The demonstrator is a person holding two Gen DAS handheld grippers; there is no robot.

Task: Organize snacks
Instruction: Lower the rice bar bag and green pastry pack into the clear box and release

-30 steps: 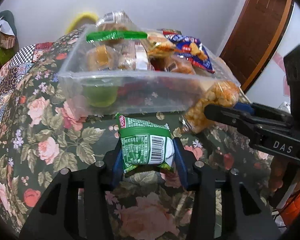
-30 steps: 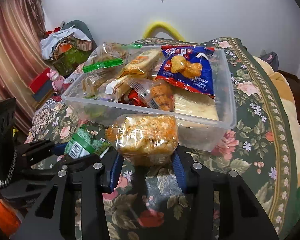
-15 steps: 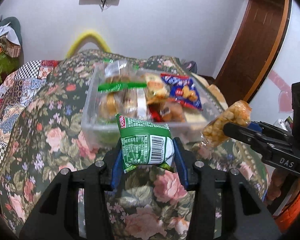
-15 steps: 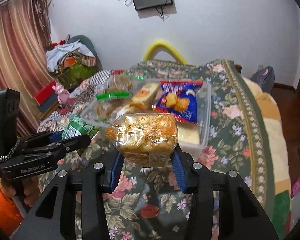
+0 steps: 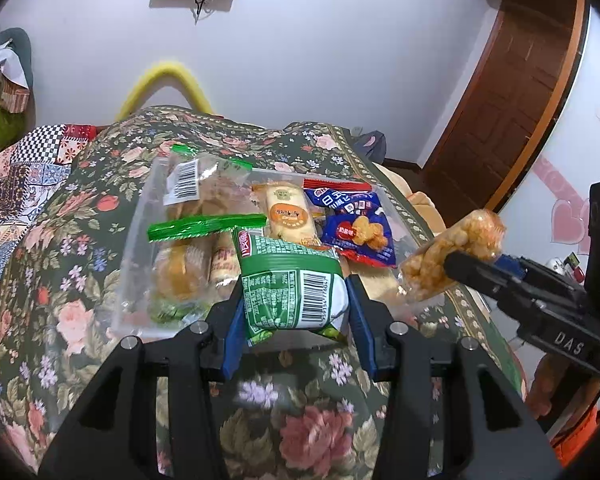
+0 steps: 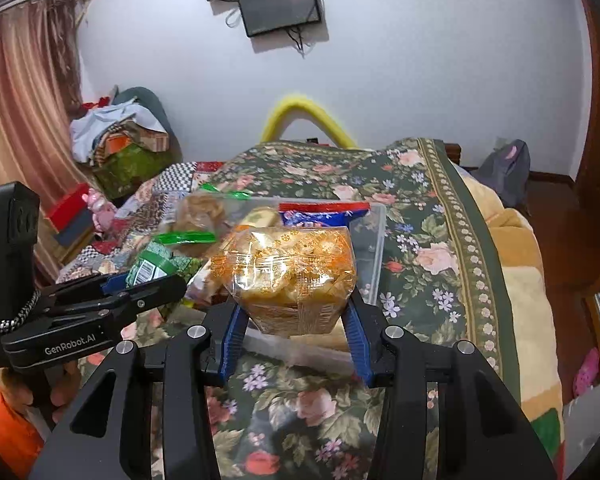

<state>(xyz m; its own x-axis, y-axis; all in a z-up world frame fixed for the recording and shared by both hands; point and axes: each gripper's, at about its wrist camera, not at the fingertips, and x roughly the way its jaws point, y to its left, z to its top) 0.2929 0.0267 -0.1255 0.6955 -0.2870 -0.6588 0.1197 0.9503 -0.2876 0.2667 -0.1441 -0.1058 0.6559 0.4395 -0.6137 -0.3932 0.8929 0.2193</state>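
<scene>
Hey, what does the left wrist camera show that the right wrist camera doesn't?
Only the left wrist view shows the wooden door and the blue snack packet's front. Only the right wrist view shows the curtain and the clothes pile. Both show the clear bin, the green packet in the left gripper, and the orange snack pack in the right gripper.

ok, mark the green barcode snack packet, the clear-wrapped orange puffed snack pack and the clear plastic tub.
green barcode snack packet (image 5: 296,296): left wrist view, printed face between the fingers.
clear-wrapped orange puffed snack pack (image 6: 290,280): right wrist view, front of the wrapper.
clear plastic tub (image 5: 140,216): left wrist view, left wall.
</scene>
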